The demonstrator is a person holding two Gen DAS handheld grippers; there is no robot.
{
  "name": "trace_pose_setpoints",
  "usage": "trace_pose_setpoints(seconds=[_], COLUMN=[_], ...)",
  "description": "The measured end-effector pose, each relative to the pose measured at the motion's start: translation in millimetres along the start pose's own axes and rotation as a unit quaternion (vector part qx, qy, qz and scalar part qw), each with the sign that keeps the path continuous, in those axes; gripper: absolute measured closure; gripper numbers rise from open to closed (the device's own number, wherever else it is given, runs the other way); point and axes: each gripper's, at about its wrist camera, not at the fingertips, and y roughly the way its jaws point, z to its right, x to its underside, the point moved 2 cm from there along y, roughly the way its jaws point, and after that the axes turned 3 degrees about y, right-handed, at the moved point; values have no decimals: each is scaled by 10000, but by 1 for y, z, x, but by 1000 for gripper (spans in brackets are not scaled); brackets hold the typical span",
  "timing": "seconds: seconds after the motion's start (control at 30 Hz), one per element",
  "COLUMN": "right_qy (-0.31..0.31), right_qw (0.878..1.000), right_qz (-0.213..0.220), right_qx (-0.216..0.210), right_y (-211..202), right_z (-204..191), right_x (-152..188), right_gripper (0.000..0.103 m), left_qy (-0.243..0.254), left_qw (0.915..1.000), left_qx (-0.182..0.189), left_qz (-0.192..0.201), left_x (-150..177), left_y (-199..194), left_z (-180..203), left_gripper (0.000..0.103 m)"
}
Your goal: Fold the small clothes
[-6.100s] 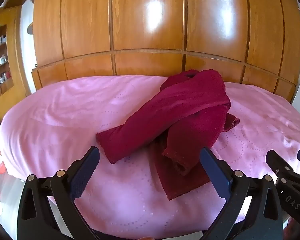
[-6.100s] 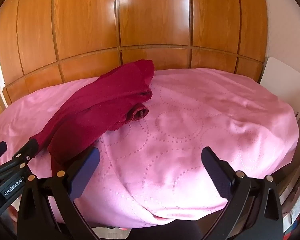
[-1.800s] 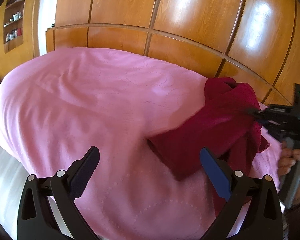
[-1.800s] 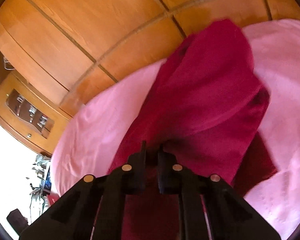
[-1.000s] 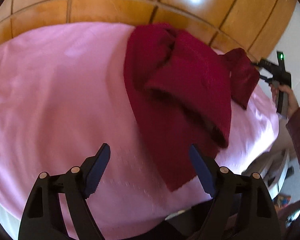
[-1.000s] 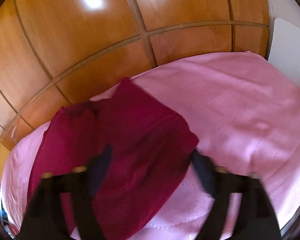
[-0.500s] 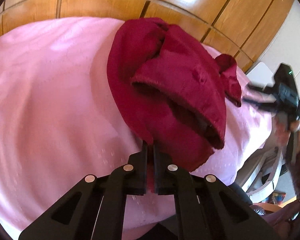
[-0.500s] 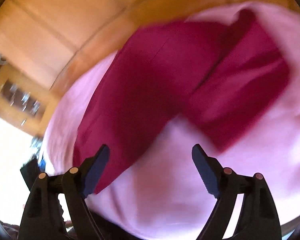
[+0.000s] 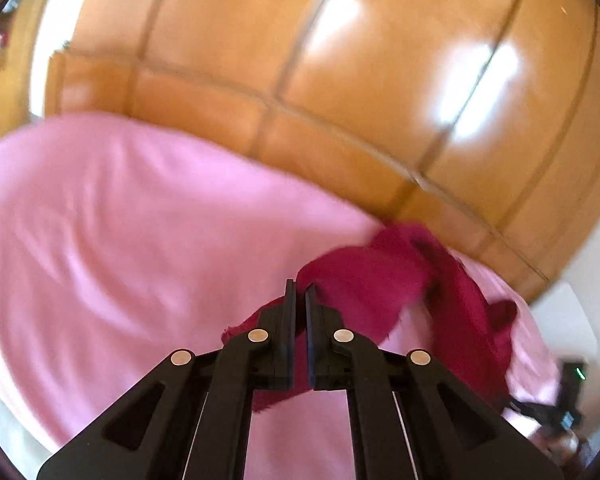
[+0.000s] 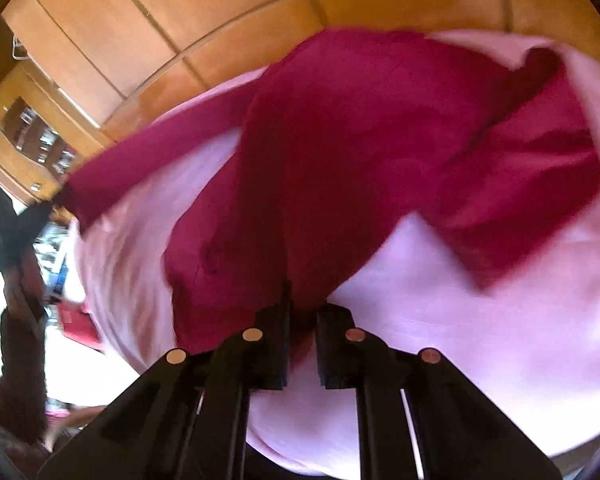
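Note:
A dark red garment [image 10: 360,152] lies spread and partly lifted over the pink bed cover [image 10: 480,360]. My right gripper [image 10: 302,312] is shut on the garment's near edge. My left gripper [image 9: 300,292] is shut on another edge of the red garment [image 9: 380,280], which stretches away to the right over the pink bed cover [image 9: 120,220]. In the right wrist view the left gripper [image 10: 48,204] shows at the far left, holding a stretched-out part of the garment. Both views are motion-blurred.
A glossy wooden wardrobe [image 9: 340,80] stands right behind the bed. A wooden shelf unit [image 10: 32,136] is at the left. A white board [image 9: 568,320] stands at the bed's right end. The right gripper's handle [image 9: 568,400] shows low at the right.
My right gripper has shut on the garment's near edge; half a second ago it was open. My left gripper stays shut on the garment and has swung left, pulling it out.

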Motion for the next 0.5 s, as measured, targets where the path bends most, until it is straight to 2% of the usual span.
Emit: trace_pose_setpoints(seconds=[0.1,0.17,0.23,0.27,0.37,0.43,0.5], right_qy=[47,193,300,344,171,95,48], right_qw=[9976,9942,9911,9908,9916,9886,9859], right_qz=[157,172,130,94,0,-59,-93], right_qx=[677,1043,1293,1303,1286,1504,1673], right_y=[-36,-55,-62,-69,-62,-51,-44], right_z=[33,61,72,83,72,72,75], right_x=[4,14,20,25,31,26,23], right_gripper=[95,95,95,95,95,95,95], left_qy=[133,136,132,123,170,31,-56], left_qw=[9975,9950,9905,9876,9781,9707,9714], left_qx=[-610,-897,-1279,-1475,-2010,-2374,-2371], left_qz=[321,423,495,522,505,356,138], left_x=[-46,-66,-88,-97,-116,-122,-115], left_y=[-2,1,7,10,23,37,47], left_z=[-19,-27,-39,-45,-57,-65,-66], left_gripper=[101,101,101,101,101,101,100])
